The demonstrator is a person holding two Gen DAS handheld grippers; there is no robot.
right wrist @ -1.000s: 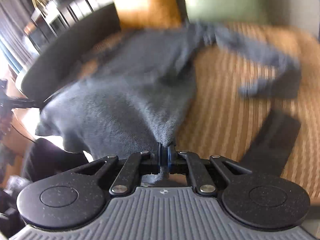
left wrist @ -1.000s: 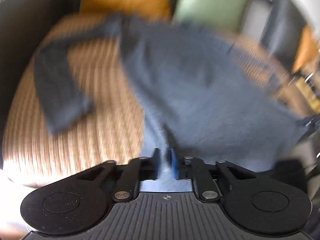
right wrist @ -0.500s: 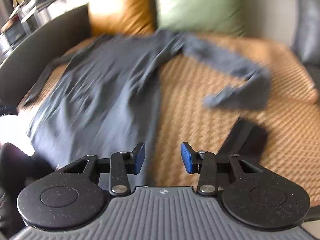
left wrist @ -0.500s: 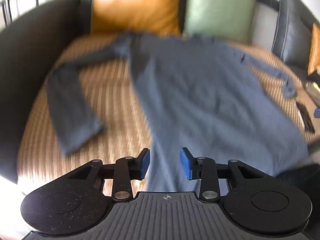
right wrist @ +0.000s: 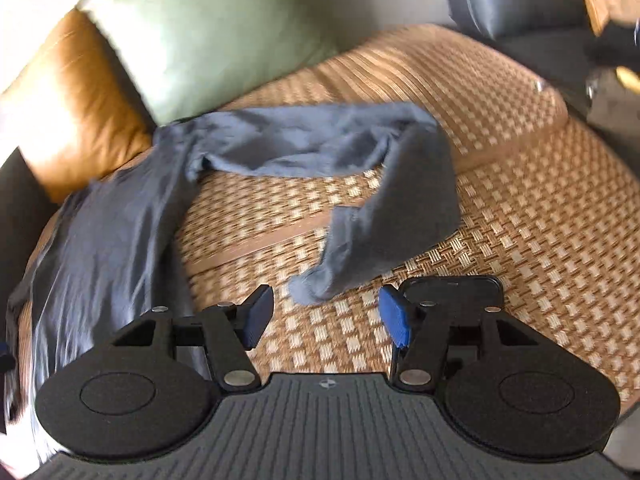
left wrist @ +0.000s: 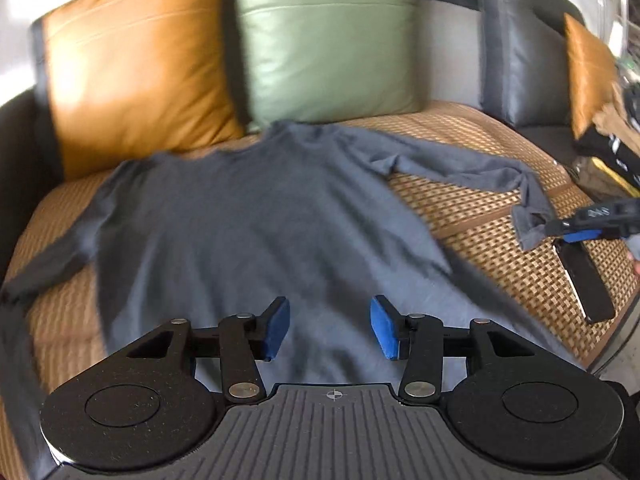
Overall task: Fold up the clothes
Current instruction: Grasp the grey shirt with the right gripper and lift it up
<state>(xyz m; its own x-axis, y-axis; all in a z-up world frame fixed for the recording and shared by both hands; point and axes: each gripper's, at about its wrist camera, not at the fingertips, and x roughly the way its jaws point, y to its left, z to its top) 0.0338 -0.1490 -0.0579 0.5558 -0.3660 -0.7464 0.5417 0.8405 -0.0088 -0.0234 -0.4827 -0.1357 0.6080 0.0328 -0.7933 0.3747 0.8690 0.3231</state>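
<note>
The sofa (left wrist: pixel 500 216) carries a woven mat, hemmed in at the back by an orange cushion (left wrist: pixel 132 80) and a green cushion (left wrist: pixel 328 40), with a dark armrest on one side. Bare mat lies open beside the grey sweater (left wrist: pixel 248 220), which lies flat, collar toward the cushions, hem toward the front edge, sleeves out sideways. One sleeve (right wrist: pixel 384 208) bends back near a black phone (right wrist: pixel 472 286). The left gripper (left wrist: pixel 330 330) and right gripper (right wrist: pixel 326 316) hover with jaws opening, holding nothing.
</note>
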